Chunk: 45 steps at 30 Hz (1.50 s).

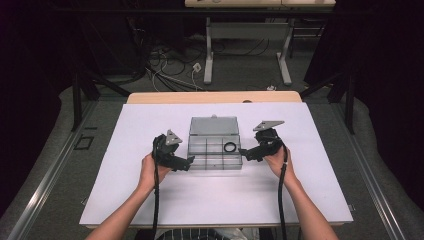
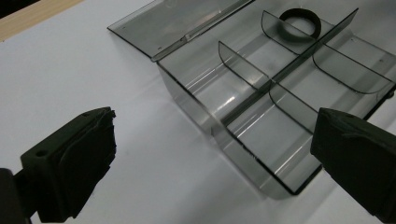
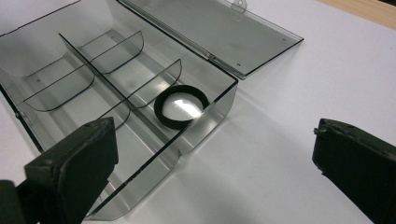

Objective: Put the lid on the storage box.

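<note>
Box: we saw the clear compartment box (image 1: 215,148) at the middle of the white table (image 1: 150,200), its lid (image 1: 213,125) thrown open and lying flat on the far side.
Compartments: thin dividers (image 2: 243,65) split the tray into small cells.
Ring: a black ring (image 1: 230,147) lay in a right-hand cell against the right wall; in the right gripper view it (image 3: 181,107) sat beside the box's nearer corner.
Left gripper: we held the left gripper (image 1: 189,161) just beside the box's near left corner; we could not tell whether it touched.
Left jaws: they stood wide apart, holding nothing; in the left gripper view the box's end (image 2: 243,140) lay between and beyond them.
Right gripper: we held the right gripper (image 1: 243,152) close to the box's right wall, level with the ring.
Right jaws: wide apart and empty; the ring lay ahead, nearer the jaw on that view's left.
</note>
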Each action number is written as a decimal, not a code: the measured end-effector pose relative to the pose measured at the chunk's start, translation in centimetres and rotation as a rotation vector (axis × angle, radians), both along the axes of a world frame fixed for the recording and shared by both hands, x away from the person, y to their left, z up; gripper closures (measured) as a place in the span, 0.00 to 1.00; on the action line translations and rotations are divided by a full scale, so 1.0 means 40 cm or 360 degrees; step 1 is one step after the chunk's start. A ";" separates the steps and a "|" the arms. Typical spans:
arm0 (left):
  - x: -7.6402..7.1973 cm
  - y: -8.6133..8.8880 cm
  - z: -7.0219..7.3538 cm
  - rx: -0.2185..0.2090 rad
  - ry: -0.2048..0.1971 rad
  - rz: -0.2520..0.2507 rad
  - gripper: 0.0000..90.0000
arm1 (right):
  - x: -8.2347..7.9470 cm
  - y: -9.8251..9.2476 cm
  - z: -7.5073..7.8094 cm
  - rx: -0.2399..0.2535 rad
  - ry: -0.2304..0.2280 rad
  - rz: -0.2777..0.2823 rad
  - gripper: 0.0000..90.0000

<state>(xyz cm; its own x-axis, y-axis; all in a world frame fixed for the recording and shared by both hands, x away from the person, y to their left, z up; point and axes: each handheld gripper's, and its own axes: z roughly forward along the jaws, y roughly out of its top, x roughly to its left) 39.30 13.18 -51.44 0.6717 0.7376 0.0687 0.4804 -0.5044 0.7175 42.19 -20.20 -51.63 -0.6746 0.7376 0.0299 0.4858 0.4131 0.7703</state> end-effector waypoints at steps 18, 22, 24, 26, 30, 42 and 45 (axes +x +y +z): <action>0.050 -0.105 -0.012 0.0068 0.0100 -0.0072 0.14 | 0.006 -0.001 0.007 -0.0007 -0.0003 -0.0019 0.00; 0.058 -0.126 -0.019 0.0072 0.0129 -0.0083 0.19 | 0.008 -0.006 0.005 -0.0001 -0.0006 -0.0026 0.00; 0.063 -0.137 -0.023 0.0084 0.0150 -0.0077 0.25 | 0.009 -0.007 0.005 0.0003 -0.0004 -0.0028 0.00; 0.067 -0.148 -0.031 0.0077 0.0161 -0.0063 0.32 | 0.009 -0.008 0.005 0.0002 -0.0006 -0.0031 0.00; 0.075 -0.163 -0.041 0.0100 0.0207 -0.0082 0.40 | 0.009 -0.007 0.006 -0.0008 -0.0006 -0.0034 0.00; 0.080 -0.175 -0.061 0.0102 0.0273 -0.0094 0.53 | 0.010 -0.002 0.005 -0.0039 -0.0006 -0.0060 0.04; 0.077 -0.176 -0.061 0.0114 0.0274 -0.0106 0.57 | 0.010 0.000 0.005 -0.0052 -0.0014 -0.0062 0.07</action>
<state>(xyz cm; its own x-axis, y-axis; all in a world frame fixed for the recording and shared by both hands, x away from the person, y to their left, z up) 42.39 6.14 -53.86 0.7254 0.6883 -0.0005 0.5565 -0.5861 0.5889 42.58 -20.19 -51.42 -0.6457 0.7636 -0.0007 0.4951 0.4193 0.7610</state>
